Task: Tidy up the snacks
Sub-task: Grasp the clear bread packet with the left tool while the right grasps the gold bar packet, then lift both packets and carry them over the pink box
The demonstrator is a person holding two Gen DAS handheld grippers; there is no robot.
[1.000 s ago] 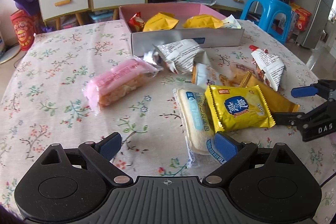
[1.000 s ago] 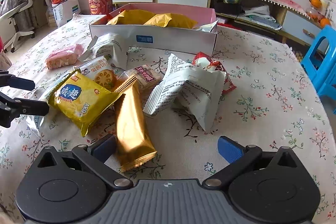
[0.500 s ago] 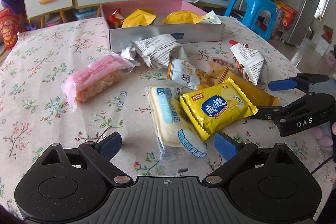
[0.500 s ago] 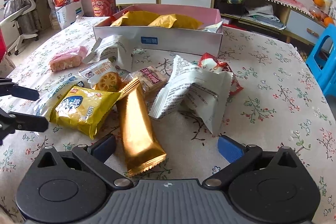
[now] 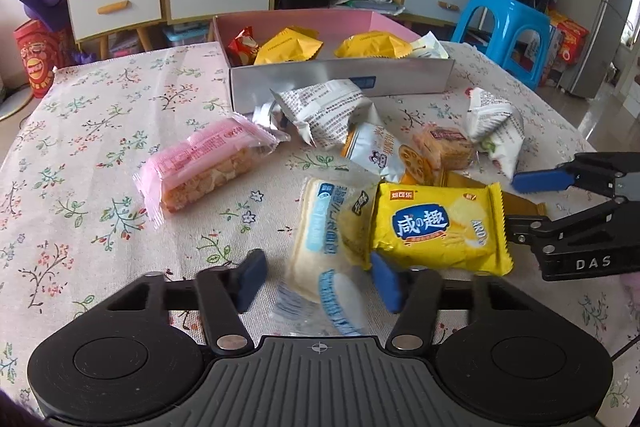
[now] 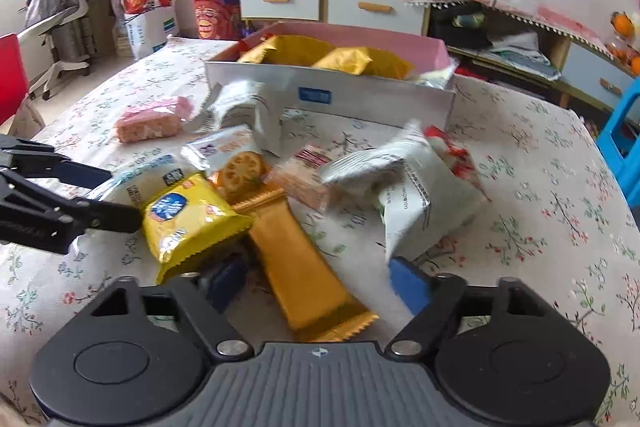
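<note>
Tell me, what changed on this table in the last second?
Both tools moved in and partly closed: the left tool now straddles the white-and-blue packet, the right tool the gold bar. Neither grips yet. The yellow packet shifted slightly; the box and the pink packet stayed put.

A table (image 5: 100, 115) under a floral cloth carries a grey box (image 5: 340, 81) with a pink inside at its far side. In front of the box lie loose snack packs: a pink pack (image 5: 208, 163) apart to the left, two white printed bags (image 5: 324, 111) (image 5: 496, 123), a biscuit pack (image 5: 378, 151), a small cracker pack (image 5: 444, 147), a pale blue-lettered pack (image 5: 320, 239) and a long gold bar (image 6: 304, 263). A yellow pack (image 5: 436, 227) overlaps the pale pack and the gold bar.
</note>
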